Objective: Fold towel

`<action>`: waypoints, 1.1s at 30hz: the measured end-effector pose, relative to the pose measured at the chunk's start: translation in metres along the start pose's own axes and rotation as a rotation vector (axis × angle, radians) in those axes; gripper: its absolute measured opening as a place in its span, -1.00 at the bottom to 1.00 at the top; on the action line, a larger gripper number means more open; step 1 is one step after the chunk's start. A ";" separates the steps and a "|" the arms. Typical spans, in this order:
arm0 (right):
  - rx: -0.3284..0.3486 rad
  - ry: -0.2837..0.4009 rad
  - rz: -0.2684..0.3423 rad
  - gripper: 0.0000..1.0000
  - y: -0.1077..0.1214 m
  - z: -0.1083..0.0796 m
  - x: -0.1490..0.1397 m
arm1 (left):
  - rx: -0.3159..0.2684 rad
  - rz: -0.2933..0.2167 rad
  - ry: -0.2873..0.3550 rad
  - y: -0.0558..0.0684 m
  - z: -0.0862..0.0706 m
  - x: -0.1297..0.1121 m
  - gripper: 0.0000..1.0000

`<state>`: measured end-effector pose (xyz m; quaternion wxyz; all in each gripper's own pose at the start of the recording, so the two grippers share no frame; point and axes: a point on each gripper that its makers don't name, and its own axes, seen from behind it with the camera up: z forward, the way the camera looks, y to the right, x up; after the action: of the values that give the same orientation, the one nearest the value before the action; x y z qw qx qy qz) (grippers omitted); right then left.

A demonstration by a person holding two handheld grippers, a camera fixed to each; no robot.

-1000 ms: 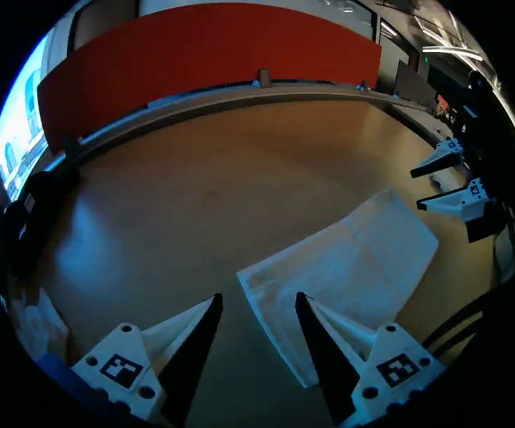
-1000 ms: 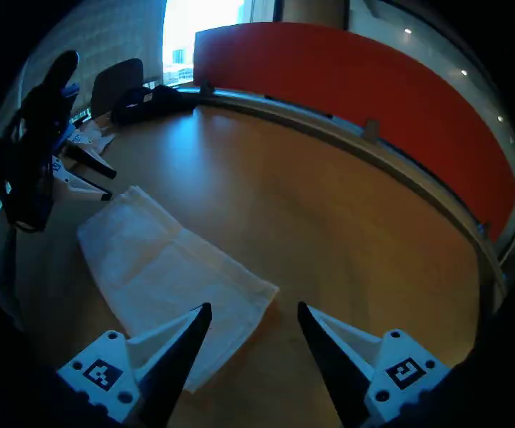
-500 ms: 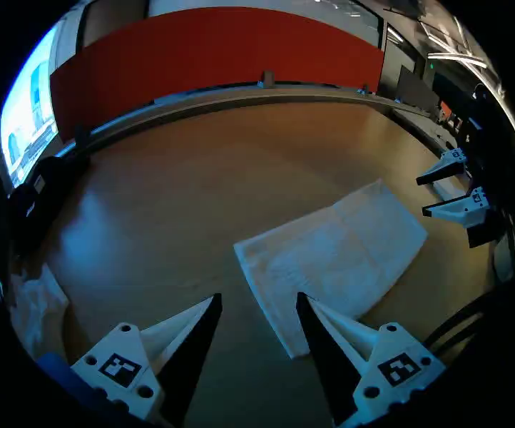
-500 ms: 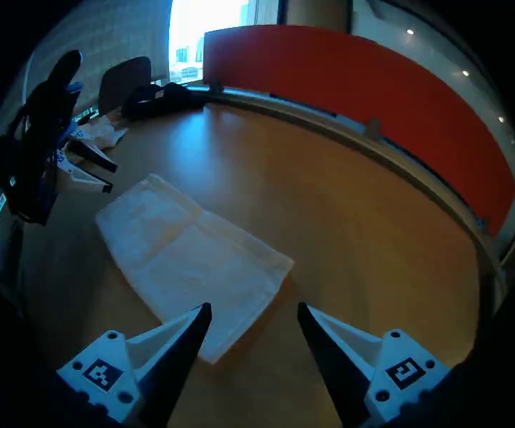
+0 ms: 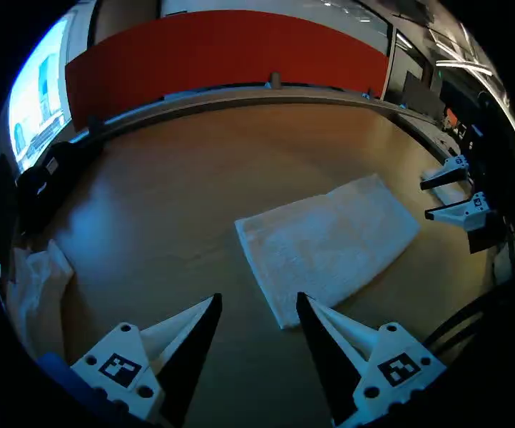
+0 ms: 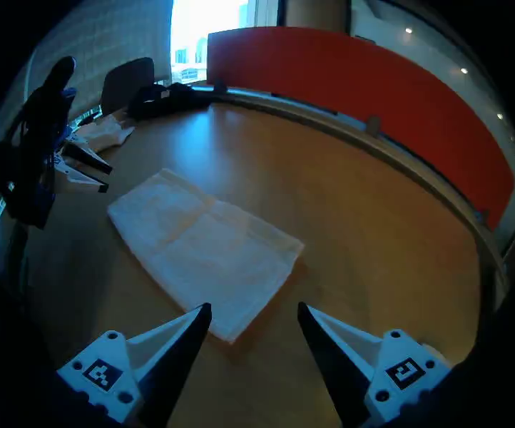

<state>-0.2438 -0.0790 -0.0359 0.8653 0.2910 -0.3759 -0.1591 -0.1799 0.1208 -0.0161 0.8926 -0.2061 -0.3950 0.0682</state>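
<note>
A white folded towel lies flat on the wooden table; the right gripper view has the towel left of centre. My left gripper hangs open above the table, just short of the towel's near corner, nothing between its fingers. My right gripper is open too, its tips just short of the towel's near edge. The right gripper appears again at the far right of the left gripper view, past the towel's far end. The left gripper appears at the left of the right gripper view.
A red partition runs along the table's far edge. A dark bag and crumpled white cloth lie at the left of the table. A chair and a bright window stand beyond the table.
Both grippers have drawn back from the towel, so it lies farther ahead of the fingers in each view. The towel lies flat, and both grippers stay open.
</note>
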 end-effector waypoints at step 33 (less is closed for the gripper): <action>0.143 -0.099 -0.181 0.85 -0.014 0.010 -0.019 | 0.246 -0.217 0.099 -0.055 -0.067 -0.028 0.53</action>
<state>-0.2652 -0.0841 -0.0495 0.8048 0.3763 -0.4009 -0.2237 -0.1522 0.0420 -0.0519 0.9316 -0.0546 -0.3591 0.0090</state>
